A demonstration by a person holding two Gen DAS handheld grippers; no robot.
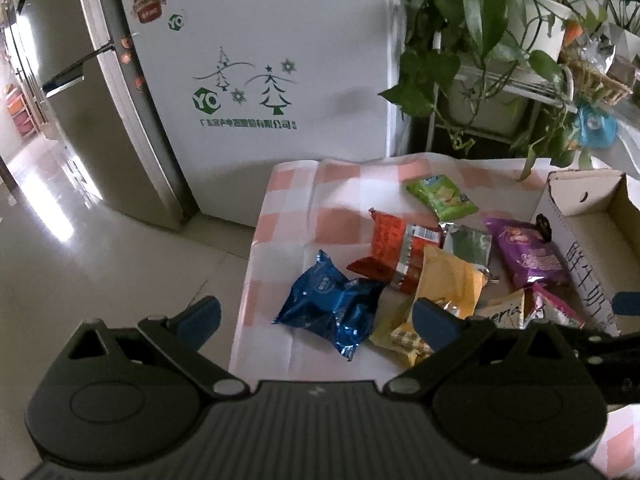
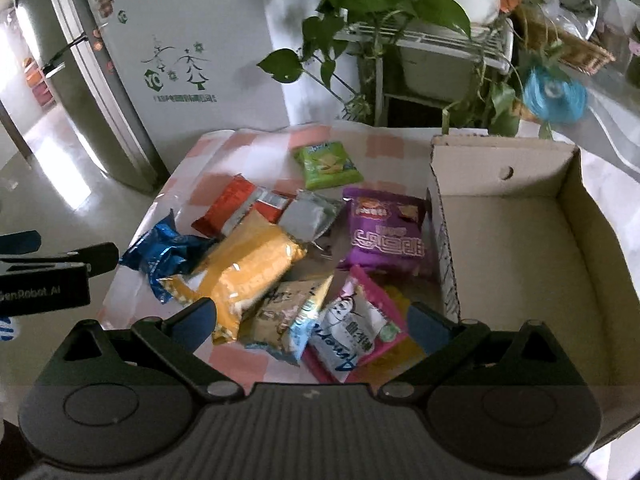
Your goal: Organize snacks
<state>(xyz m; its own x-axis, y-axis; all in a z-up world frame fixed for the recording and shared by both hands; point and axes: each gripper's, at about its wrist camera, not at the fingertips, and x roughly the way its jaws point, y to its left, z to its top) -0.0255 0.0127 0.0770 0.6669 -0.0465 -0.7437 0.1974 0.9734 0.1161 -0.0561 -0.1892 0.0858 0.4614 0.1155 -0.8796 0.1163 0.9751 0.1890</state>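
Several snack packets lie in a heap on a pink checked tablecloth [image 1: 288, 200]: a blue one [image 1: 332, 304], an orange-red one [image 1: 394, 248], a yellow one [image 2: 252, 268], a silver one [image 2: 310, 216], a purple one [image 2: 386, 232], a green one [image 2: 326, 164] lying apart at the back, a beige one [image 2: 286, 316] and a pink-white one [image 2: 356, 324]. An open cardboard box [image 2: 516, 248] stands right of the heap, with nothing in it. My left gripper [image 1: 316, 316] is open above the blue packet. My right gripper [image 2: 312, 324] is open above the beige and pink-white packets.
A white freezer [image 1: 260, 60] and a grey fridge [image 1: 80, 120] stand behind the table's left side. A plant rack with trailing green leaves [image 2: 420, 40] stands behind the box. The tiled floor [image 1: 100, 260] lies to the left.
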